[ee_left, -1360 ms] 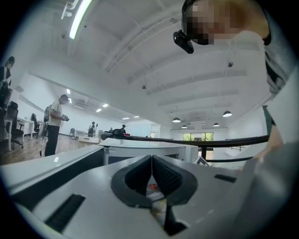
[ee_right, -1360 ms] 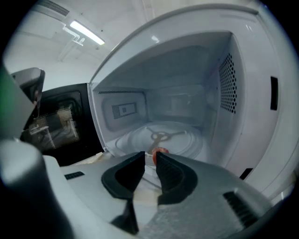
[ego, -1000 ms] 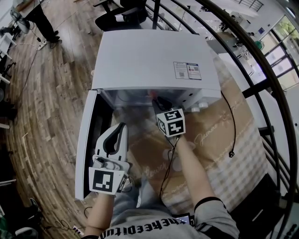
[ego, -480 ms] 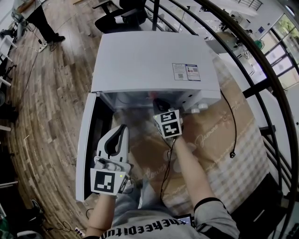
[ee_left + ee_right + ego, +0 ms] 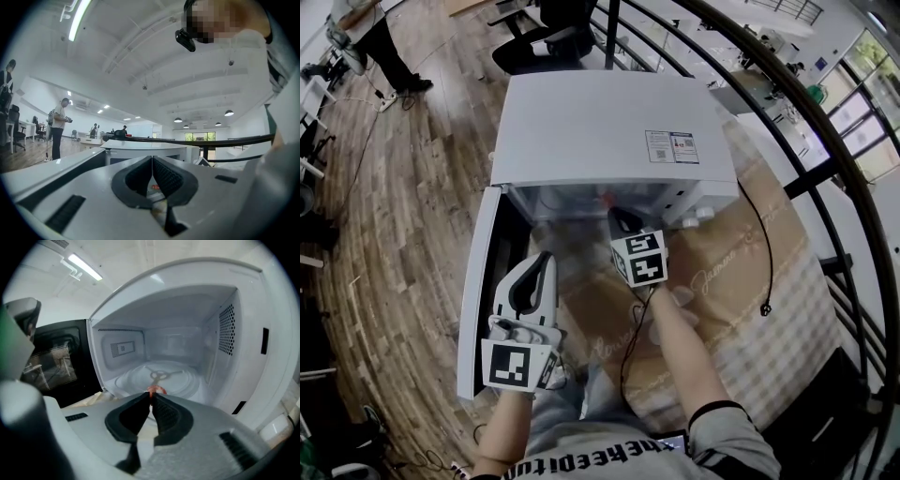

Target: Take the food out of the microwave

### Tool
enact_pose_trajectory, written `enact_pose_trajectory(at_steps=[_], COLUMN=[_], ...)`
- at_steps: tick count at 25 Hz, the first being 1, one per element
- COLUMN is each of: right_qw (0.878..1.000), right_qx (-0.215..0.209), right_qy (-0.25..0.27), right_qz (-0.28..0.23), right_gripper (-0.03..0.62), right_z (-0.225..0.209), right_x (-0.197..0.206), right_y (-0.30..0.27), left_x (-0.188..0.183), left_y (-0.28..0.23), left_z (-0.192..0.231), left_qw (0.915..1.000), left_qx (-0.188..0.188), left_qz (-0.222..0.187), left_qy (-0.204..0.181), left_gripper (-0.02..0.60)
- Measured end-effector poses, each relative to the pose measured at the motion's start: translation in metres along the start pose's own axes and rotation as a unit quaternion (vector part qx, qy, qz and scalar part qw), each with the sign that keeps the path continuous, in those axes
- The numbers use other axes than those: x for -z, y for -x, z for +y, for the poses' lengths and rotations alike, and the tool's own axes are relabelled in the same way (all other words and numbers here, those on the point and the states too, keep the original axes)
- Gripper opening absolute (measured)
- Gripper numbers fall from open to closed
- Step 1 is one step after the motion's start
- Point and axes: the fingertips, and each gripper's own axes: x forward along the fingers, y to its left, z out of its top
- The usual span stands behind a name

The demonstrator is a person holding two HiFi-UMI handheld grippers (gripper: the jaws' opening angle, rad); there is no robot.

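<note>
The white microwave (image 5: 609, 131) stands with its door (image 5: 483, 291) swung out to the left; its cavity holds only the bare glass turntable (image 5: 164, 376). My right gripper (image 5: 615, 217) is just outside the opening, shut on a small orange-red piece of food (image 5: 156, 390) pinched at its tips (image 5: 151, 398). The food (image 5: 606, 199) shows in the head view as a red speck at the cavity's mouth. Beside the door, my left gripper (image 5: 546, 259) points away from me, shut (image 5: 152, 161) with nothing in it.
The microwave sits on a table with a beige patterned cloth (image 5: 731, 281). A black cable with a plug (image 5: 763, 307) trails down the right side. A black railing (image 5: 825, 178) curves round at right. A person (image 5: 366, 28) stands on the wooden floor at far left.
My right gripper has drawn back a little from the microwave's opening toward me, with the food in it. The left gripper has hardly moved.
</note>
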Motion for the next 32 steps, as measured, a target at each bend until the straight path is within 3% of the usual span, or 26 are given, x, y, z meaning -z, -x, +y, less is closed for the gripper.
enact_pose_trajectory(at_steps=[32], right_qw=[0.995], right_qx=[0.015], right_qy=[-0.032], right_qz=[-0.091], right_gripper=[0.021], right_z=[0.06], right_x=[-0.052], right_y=[0.135], left_x=[-0.06], left_y=[0.062], left_z=[-0.012], left_qw=[0.9982], left_qx=[0.029], left_qz=[-0.052], left_qy=[-0.01], left_gripper=[0.011])
